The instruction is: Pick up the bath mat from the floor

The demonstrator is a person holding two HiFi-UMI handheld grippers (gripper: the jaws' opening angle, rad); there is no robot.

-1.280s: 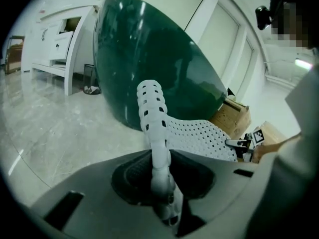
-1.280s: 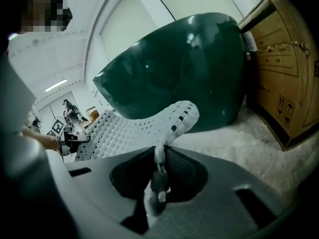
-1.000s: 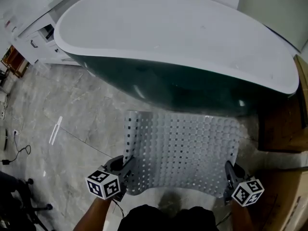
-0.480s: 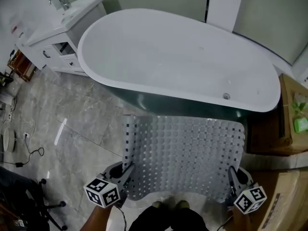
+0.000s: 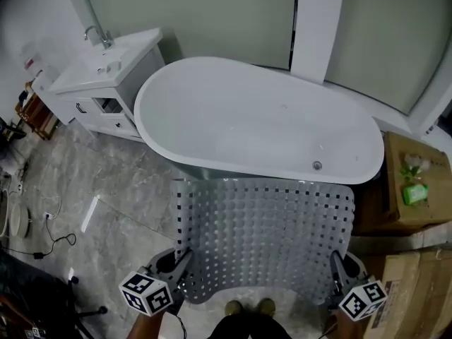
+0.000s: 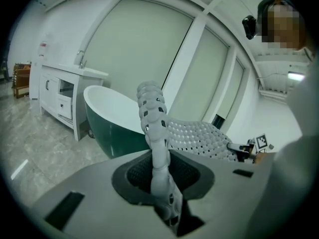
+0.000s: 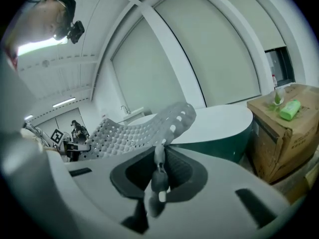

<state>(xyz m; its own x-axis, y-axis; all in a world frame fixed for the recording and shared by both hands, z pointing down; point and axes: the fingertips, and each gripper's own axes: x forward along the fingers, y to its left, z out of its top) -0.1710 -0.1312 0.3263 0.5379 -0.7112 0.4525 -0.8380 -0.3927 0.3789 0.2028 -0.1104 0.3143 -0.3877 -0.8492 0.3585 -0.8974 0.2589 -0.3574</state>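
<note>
While claws [image 5: 183, 260] [image 5: 337, 263] clamp the bath mat [image 5: 265, 232], carton [image 7: 286, 138] print blurs.

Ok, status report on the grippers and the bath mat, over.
Left gripper shut on the bath mat, near left corner. Right gripper shut on near right corner. Mat held up, spread between them. Bathtub just beyond; no snag visible.

A white freestanding bathtub [image 5: 254, 126] with a dark green outer shell stands on a grey marble-tile floor [image 5: 113, 182]. A white vanity [image 5: 106, 76] with a tap sits left of it, cardboard boxes [image 5: 395, 207] right, and pale wall panels [image 5: 212, 13] and a white pillar [image 5: 316, 27] behind.
</note>
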